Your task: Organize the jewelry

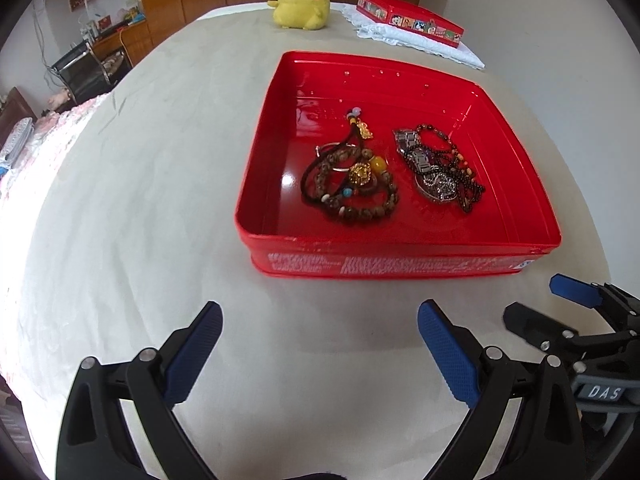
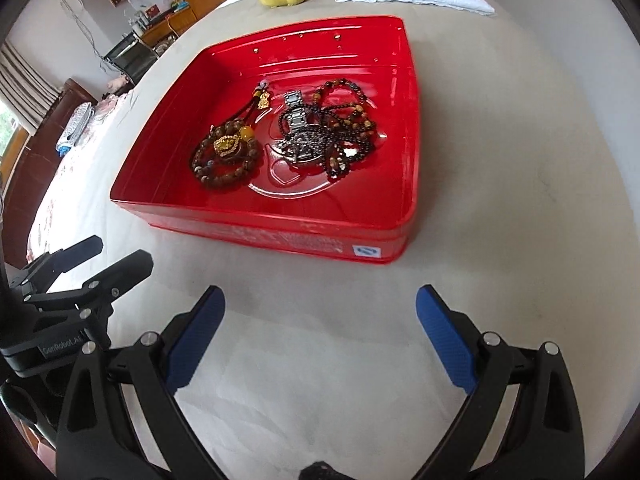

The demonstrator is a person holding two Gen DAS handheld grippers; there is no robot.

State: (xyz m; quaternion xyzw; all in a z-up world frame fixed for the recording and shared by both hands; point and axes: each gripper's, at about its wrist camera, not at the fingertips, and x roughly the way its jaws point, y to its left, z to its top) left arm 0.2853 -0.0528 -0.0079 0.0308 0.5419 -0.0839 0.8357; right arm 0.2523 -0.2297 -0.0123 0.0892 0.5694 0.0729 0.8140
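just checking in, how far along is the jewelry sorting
Looks near done, or between steps. Done: two heaps lie in the red tin, wooden bead bracelets on its left, dark chains and a metal watch band on its right. In hand: nothing; left gripper and right gripper are open, short of the tin. Left: perhaps the lid, still lying behind.

Support surface: a bed covered in a pale beige suede-like cloth (image 1: pixel 160 184). Resting directly on it: an open, shallow red metal tin (image 1: pixel 400 240) near the middle; a yellow plush toy (image 1: pixel 302 0) at the far edge; and a folded white lace-edged cloth (image 1: pixel 420 42), beside the toy.
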